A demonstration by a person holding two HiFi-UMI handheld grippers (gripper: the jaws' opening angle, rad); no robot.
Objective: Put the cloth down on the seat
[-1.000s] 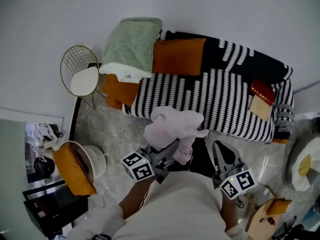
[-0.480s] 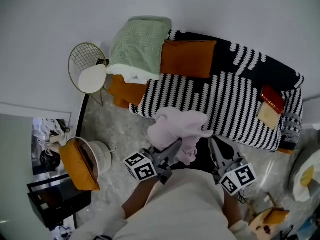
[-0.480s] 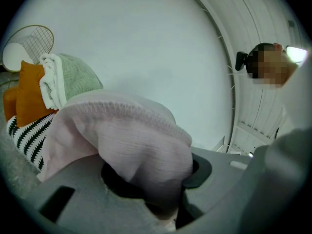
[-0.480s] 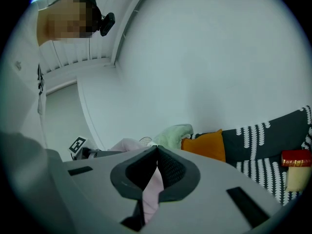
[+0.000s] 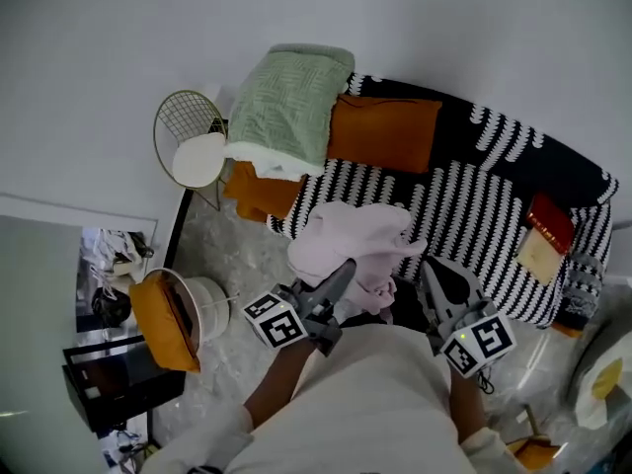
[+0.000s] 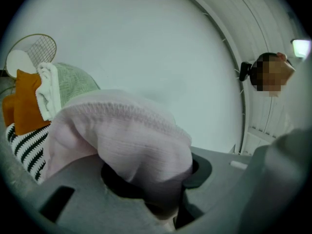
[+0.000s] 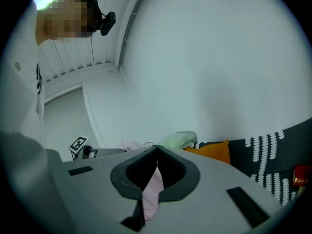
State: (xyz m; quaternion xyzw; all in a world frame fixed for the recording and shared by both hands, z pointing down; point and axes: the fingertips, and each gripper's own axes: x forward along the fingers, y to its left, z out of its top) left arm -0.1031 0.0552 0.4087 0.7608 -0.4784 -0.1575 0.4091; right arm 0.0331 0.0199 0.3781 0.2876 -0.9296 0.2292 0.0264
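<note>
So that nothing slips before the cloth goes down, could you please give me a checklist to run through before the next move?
1. Left tongs grip the cloth: ok, a thick bunch sits between the jaws.
2. Right tongs grip the cloth: ok, shut on a thin fold.
3. Cloth over the seat: cannot tell, it overlaps the seat's front edge and its height is unclear.
4. Landing spot free: ok, the striped seat beyond the cloth shows nothing on it.
5. Book out of the way: ok, it lies at the seat's right end.
</note>
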